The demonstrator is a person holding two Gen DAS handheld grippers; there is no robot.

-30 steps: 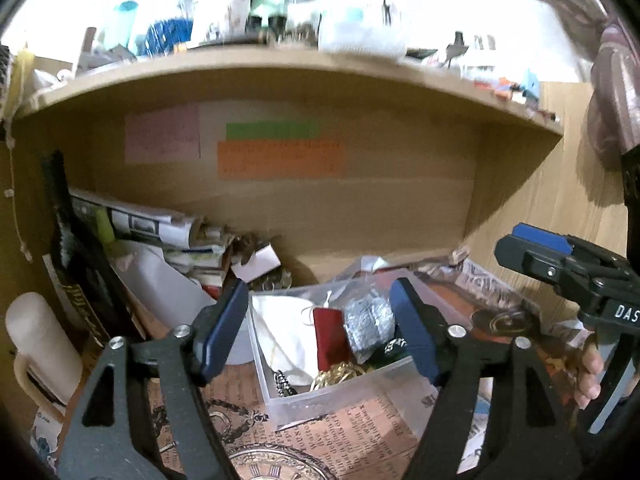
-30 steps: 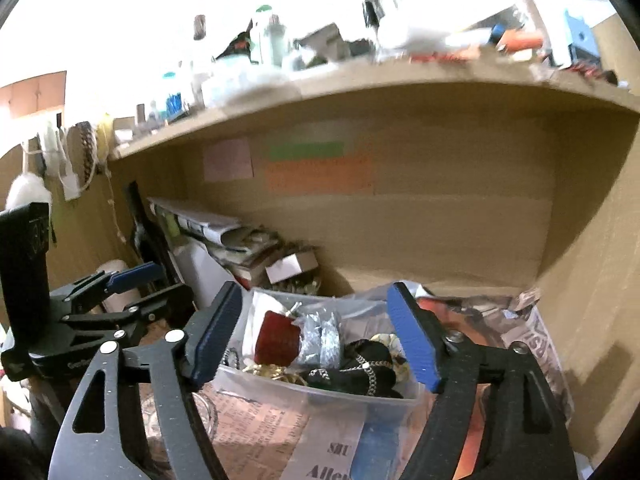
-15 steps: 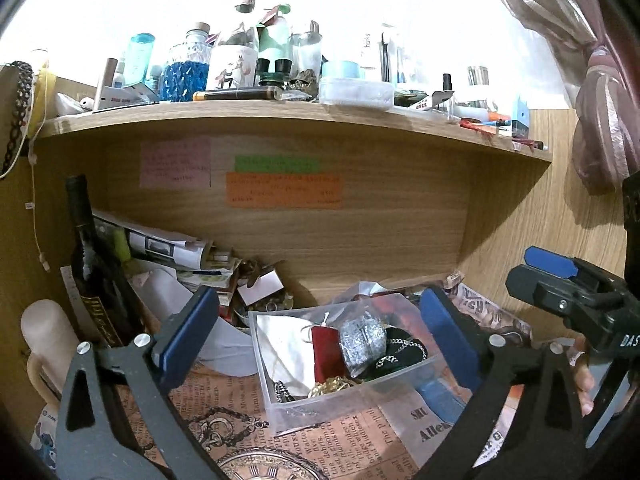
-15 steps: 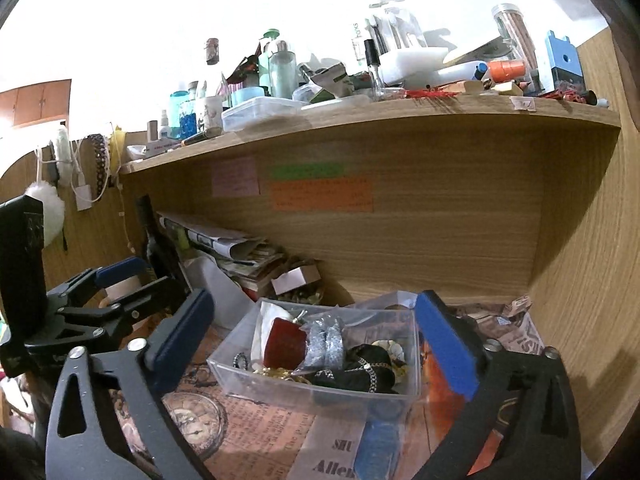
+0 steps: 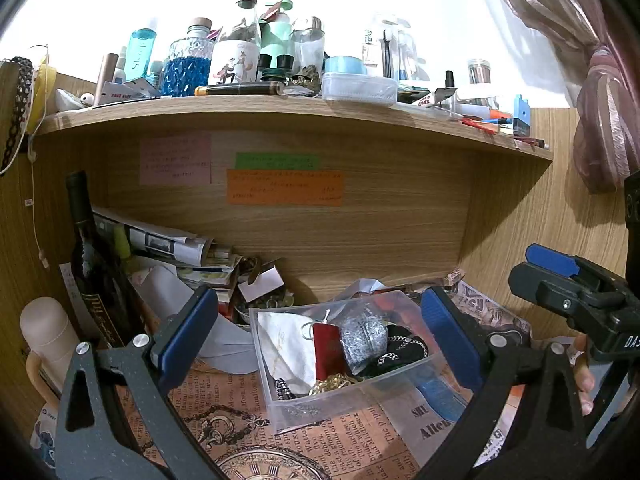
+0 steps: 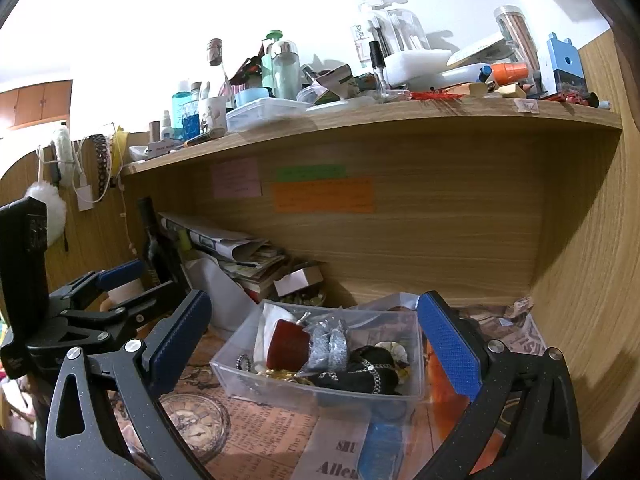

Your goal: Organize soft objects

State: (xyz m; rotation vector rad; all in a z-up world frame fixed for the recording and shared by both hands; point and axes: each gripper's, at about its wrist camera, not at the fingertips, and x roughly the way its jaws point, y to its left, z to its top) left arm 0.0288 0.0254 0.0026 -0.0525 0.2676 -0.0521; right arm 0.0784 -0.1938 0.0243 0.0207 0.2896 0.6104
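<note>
Both the left gripper (image 5: 320, 336) and right gripper (image 6: 314, 338) hover wide-jawed and empty-handed before the clear plastic bin (image 6: 256, 376), where a red velvet pouch (image 6: 287, 344) sits centre-left, seemingly light and best pinched mid-body.

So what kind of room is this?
Probably a bedroom desk nook at home: a wooden shelf crowded with bottles, sticky notes on the back panel, and a clear box of trinkets below.

A dark wine bottle (image 5: 90, 264) is leaning at the left of the frame, bottles (image 5: 188, 66) are crowding the wooden shelf (image 5: 280, 110) above.
</note>
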